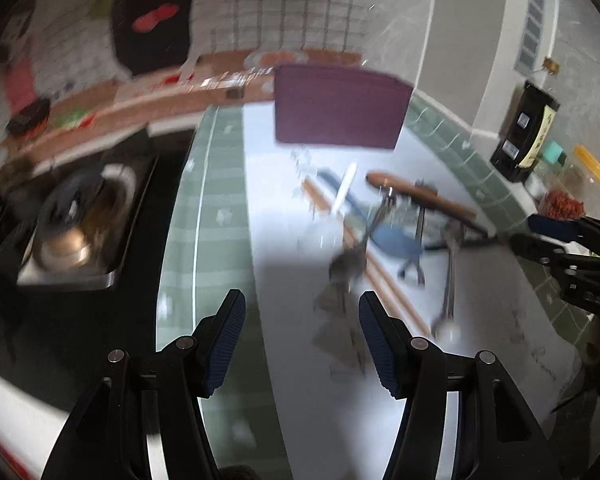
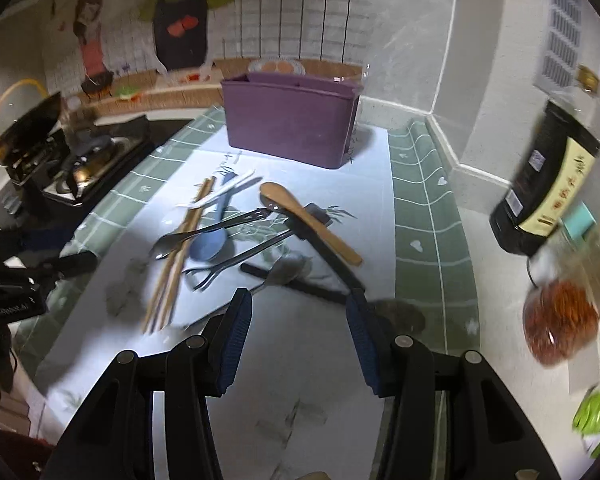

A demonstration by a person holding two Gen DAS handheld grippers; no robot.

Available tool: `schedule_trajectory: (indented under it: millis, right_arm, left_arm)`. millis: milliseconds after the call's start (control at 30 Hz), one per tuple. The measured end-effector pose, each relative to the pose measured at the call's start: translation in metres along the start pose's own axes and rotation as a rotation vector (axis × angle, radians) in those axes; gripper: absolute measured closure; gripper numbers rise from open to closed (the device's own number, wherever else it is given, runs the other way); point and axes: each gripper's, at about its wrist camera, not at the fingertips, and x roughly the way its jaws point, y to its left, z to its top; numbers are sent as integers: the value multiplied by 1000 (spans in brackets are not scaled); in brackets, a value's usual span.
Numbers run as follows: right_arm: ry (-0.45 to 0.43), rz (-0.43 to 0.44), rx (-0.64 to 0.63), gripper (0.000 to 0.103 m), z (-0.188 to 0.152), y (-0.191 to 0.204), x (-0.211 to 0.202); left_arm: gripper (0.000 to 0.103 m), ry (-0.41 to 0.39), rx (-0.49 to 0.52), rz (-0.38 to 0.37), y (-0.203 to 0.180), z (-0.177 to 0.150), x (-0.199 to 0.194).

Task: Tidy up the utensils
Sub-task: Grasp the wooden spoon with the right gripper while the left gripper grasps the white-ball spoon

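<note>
We see our left tongs (image 1: pixel 302 334) and right tongs (image 2: pixel 298 332) both gaping wide, gripping nothing, above the desk (image 2: pixel 424 216). The utensils (image 2: pixel 236 232) lie jumbled before a purple holder (image 2: pixel 288 128).

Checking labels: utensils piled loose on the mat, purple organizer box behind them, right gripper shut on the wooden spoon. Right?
Not quite. The right gripper is open and holds nothing; the light wooden spoon lies in the pile, as the right wrist view shows. The purple plastic organizer box stands behind the pile.
</note>
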Motion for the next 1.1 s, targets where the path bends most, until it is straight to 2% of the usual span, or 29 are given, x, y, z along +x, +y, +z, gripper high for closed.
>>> schedule_trajectory:
  millis: [67,133,233,300,400,500,633,700,733,800,967,1100]
  right_arm:
    - [18,-27,15,61,13,-5,12]
    - [32,-32,28,61,21,-8,21]
    - [71,5,44,67,30,-9,31]
    - [66,19,44,67,33,-10,31]
    - [53,17,26,67,32,-17,28]
    - [20,18,25,67,27,-39,28]
    - [-5,31,62,67,22,-65,29]
    - [-20,47,94,67,20,-78,26]
    - [-25,70,115,67,19,-84,26]
    - [-28,91,137,67,18,-90,25]
    - [-45,117,144,67,16,-95,23]
    - [-50,132,127,67,14,-92,20]
  left_arm:
    - [43,-9,-6,-52,5,15,9]
    - [43,21,-22,-113,9,29,22]
    - [43,87,-12,-147,7,42,41]
    - [43,113,10,-157,1,44,49]
    - [43,110,35,-189,-15,40,50]
    - [43,58,90,-194,-42,23,41]
    - [44,54,108,-227,-72,-3,27]
    - [47,60,131,-203,-89,-13,22]
    - [55,62,135,-192,-93,-15,20]
    - [61,62,137,-141,-102,-18,21]
    - [61,61,139,-96,-113,-21,25]
    - [65,105,126,-76,-119,-23,36]
